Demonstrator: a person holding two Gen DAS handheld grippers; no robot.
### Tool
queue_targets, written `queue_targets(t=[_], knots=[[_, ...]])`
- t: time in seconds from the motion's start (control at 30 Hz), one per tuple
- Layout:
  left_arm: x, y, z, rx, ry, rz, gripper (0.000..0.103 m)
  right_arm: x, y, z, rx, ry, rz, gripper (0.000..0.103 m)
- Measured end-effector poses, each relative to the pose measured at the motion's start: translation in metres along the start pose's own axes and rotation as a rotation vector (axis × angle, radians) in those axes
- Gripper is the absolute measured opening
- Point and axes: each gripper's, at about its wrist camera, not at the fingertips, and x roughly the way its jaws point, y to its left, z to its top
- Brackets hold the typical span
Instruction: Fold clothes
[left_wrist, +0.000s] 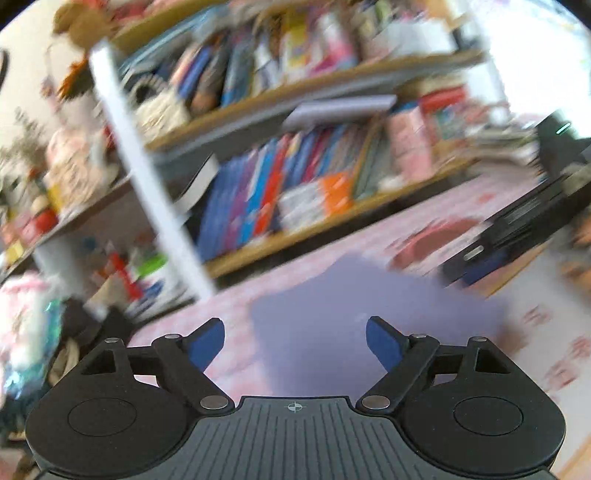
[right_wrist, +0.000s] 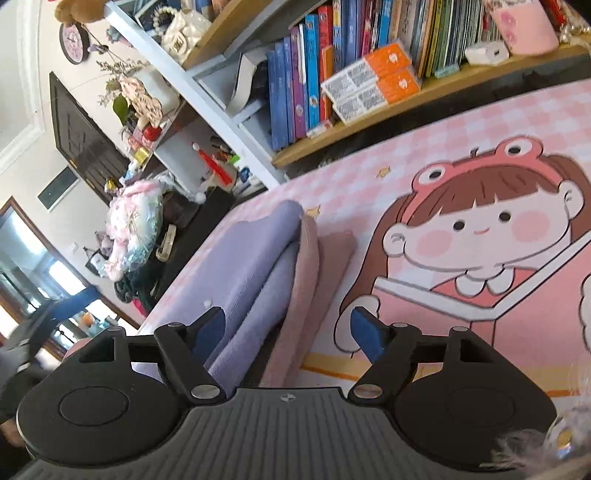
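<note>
Your folded lilac cloth (right_wrist: 255, 266) lies on the pink checked mat (right_wrist: 436, 122), and everything else sits around it. Directly under it and touching it is a folded pink cloth (right_wrist: 314, 266), whose edge sticks out on the side toward the cartoon girl (right_wrist: 476, 225) printed on the mat. Your right gripper (right_wrist: 288, 332) hangs at the near end of the lilac cloth with its jaws spread; the fabric passes between the blue pads (right_wrist: 364, 334) but neither pad presses on it. Your left gripper (left_wrist: 295, 341) also has its jaws spread wide and empty, with the lilac cloth (left_wrist: 369, 295) on the mat beyond its tips; that view is badly blurred. Behind the cloth, past the mat's far edge, stands the bookshelf (right_wrist: 369, 122) full of books.
</note>
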Motion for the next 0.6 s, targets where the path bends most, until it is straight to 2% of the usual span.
queue_targets(t=[0.1,0.2,0.3,0.33,0.43,0.5,0.57,0.6], knots=[[0.022,0.025,-0.015,-0.124,0.061,-0.016,0.086,0.005,0.001,-0.003,0.017,0.025,0.016,0.073],[0.035,0.050,-0.025,-0.354,0.075,-0.136,0.086,0.012,0.006,-0.007,0.030,0.049,0.027,0.073],[0.055,0.065,-0.032,-0.469,0.106,-0.218,0.088,0.020,0.012,-0.009,0.045,0.069,0.037,0.070],[0.060,0.067,-0.034,-0.496,0.117,-0.249,0.088,0.024,0.014,-0.009,0.051,0.079,0.038,0.066],[0.073,0.067,-0.039,-0.563,0.158,-0.328,0.086,0.032,0.025,-0.009,0.030,0.092,0.003,0.062],[0.074,0.063,-0.039,-0.580,0.162,-0.335,0.082,0.036,0.031,-0.008,0.017,0.104,-0.028,0.057],[0.072,0.057,-0.037,-0.578,0.158,-0.335,0.077,0.037,0.038,-0.008,-0.014,0.113,-0.066,0.045],[0.071,0.054,-0.036,-0.577,0.156,-0.334,0.074,0.035,0.044,-0.010,-0.050,0.114,-0.084,0.043]])
